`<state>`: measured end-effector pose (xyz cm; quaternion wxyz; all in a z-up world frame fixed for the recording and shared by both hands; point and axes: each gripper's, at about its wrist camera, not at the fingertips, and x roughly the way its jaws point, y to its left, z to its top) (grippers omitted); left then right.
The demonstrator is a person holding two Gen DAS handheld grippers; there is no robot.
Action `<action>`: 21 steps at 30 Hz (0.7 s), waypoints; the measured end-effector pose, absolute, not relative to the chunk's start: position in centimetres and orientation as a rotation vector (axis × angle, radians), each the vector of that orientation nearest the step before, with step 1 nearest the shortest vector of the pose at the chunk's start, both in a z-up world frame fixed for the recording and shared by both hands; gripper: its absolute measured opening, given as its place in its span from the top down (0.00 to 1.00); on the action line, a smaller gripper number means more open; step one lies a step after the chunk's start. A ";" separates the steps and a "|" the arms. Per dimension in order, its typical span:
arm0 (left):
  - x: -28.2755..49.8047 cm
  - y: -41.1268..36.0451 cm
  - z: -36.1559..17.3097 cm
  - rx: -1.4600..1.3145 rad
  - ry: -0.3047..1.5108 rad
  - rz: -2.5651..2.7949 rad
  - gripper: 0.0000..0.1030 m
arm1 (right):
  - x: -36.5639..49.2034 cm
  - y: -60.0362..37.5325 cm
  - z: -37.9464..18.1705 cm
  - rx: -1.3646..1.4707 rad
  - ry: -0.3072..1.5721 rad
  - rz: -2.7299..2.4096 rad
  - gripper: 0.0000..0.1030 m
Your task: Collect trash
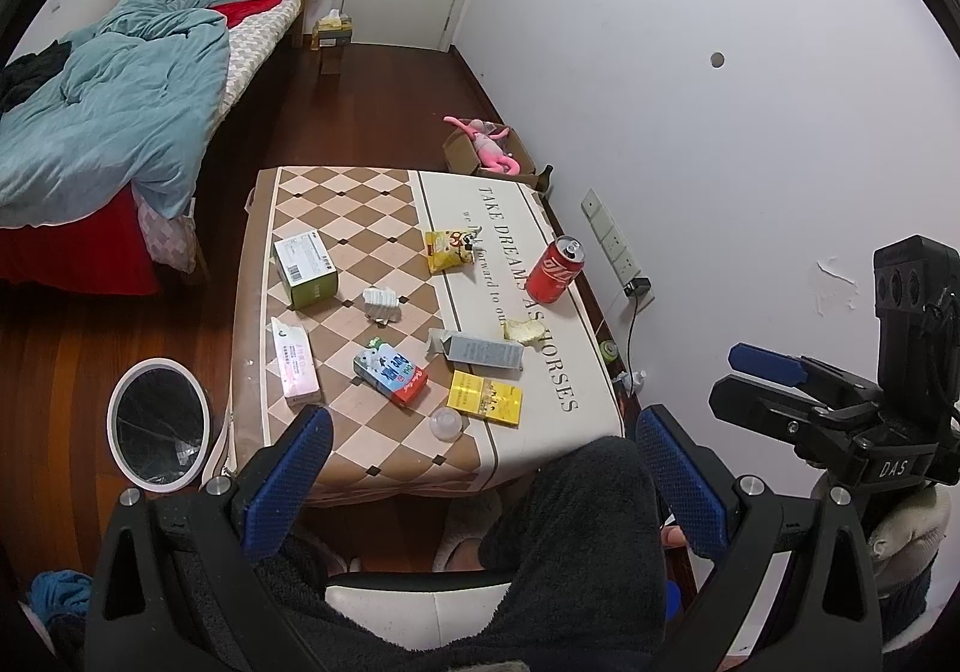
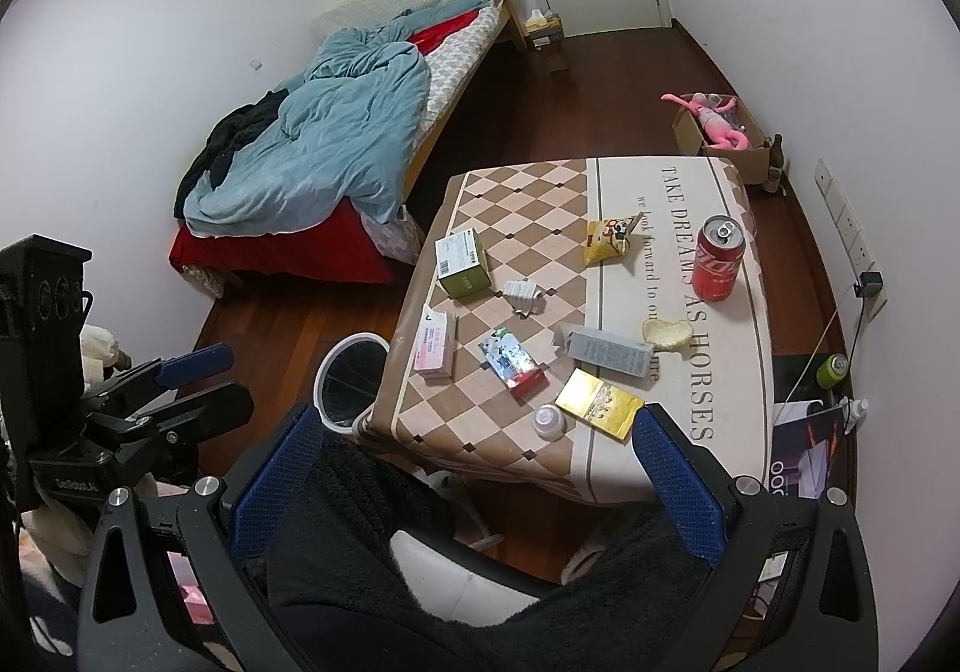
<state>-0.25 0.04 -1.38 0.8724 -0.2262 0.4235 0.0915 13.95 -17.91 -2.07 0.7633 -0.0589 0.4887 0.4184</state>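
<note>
Litter lies across a table with a checked cloth [image 1: 360, 210] [image 2: 540, 192]: a red cola can [image 1: 555, 270] [image 2: 719, 267], a yellow snack bag [image 1: 450, 249] [image 2: 609, 240], a green box [image 1: 306, 273], a grey carton [image 1: 483, 351] [image 2: 609, 351], a blue milk carton [image 1: 390, 375], a yellow box [image 1: 486, 397] [image 2: 600, 402], a pink box [image 1: 294, 363] and a clear cup [image 1: 447, 424]. A white-rimmed bin [image 1: 114, 420] [image 2: 321, 378] stands on the floor at the table's left. My left gripper [image 1: 483, 462] and right gripper [image 2: 474, 468] hover open and empty before the table's near edge.
A person's knees in black fleece sit under both grippers. An unmade bed [image 1: 120, 90] fills the left side. By the right wall are a cardboard box with a pink toy [image 1: 489, 147], a socket strip [image 1: 612, 240] and a green can on the floor [image 2: 833, 369].
</note>
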 end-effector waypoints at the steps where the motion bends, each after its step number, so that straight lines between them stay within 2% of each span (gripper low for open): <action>1: -0.3 0.0 -1.4 -0.473 0.885 0.191 0.00 | 14.0 -17.9 -2.1 -0.129 1.063 0.911 0.00; 12: 0.3 0.7 -2.6 -0.425 0.895 0.296 0.00 | 14.1 -17.8 -2.2 -0.121 1.060 0.902 0.00; 15: 1.7 2.4 -6.2 -0.355 0.931 0.496 0.00 | 14.8 -17.4 -3.4 -0.135 1.054 0.851 0.00; 21: 4.6 5.8 -18.7 -0.341 1.157 0.703 0.00 | 18.2 -13.5 -12.7 -0.327 1.145 0.723 0.00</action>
